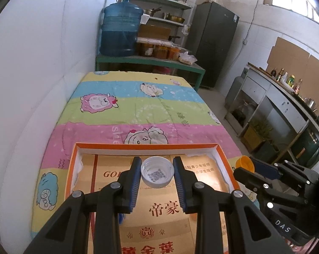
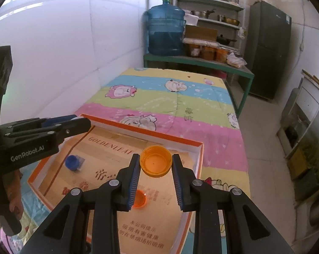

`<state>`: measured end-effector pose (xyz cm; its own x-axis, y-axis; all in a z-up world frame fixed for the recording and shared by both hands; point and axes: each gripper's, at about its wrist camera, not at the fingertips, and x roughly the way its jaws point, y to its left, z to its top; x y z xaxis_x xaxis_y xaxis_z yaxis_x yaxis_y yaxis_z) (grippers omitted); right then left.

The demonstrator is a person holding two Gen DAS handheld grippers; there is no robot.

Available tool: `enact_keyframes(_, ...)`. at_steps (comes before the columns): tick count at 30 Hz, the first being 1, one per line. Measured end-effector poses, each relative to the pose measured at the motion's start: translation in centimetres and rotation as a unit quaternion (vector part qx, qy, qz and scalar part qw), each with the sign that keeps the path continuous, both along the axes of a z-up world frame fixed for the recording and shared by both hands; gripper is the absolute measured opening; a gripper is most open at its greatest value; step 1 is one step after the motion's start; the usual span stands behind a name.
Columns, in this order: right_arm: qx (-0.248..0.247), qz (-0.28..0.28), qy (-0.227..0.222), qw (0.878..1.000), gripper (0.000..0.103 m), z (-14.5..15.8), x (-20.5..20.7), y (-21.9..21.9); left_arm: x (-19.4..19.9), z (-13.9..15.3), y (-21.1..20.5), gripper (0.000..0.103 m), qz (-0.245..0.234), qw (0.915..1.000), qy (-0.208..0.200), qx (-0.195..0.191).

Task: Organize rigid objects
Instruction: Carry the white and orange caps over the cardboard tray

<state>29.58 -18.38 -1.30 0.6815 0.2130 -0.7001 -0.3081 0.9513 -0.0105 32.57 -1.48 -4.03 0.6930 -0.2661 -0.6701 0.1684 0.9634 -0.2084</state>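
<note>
My left gripper (image 1: 157, 165) is shut on a white bottle cap (image 1: 157, 175), its open side up, held above an orange-rimmed flat box (image 1: 146, 147). My right gripper (image 2: 156, 158) is shut on an orange cap (image 2: 156, 165), also open side up, over the same box's (image 2: 198, 160) right part. On the box floor lie a blue cap (image 2: 74, 163) and a small orange-red cap (image 2: 140, 199), half hidden by my right gripper's left finger. The left gripper (image 2: 83, 124) shows at the left in the right wrist view. The right gripper (image 1: 247, 172) with its orange cap (image 1: 245, 163) shows at the right in the left wrist view.
The box lies on a striped cartoon quilt (image 1: 138, 105) over a bed against a white wall. Beyond stand a green bench (image 1: 148, 60) with a blue water jug (image 1: 121, 31) and jars, shelves and a dark fridge (image 1: 214, 42). A counter (image 1: 276, 97) runs along the right. A hand (image 2: 13, 201) holds the left tool.
</note>
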Motion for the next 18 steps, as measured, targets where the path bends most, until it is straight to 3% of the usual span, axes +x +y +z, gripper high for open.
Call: enact_keyframes(18, 0.025, -0.004, 0.074, 0.997, 0.030, -4.3, 5.3, -1.0, 4.0, -3.8, -1.6, 0.031, -0.005, 0.9982, 0.048, 0.035)
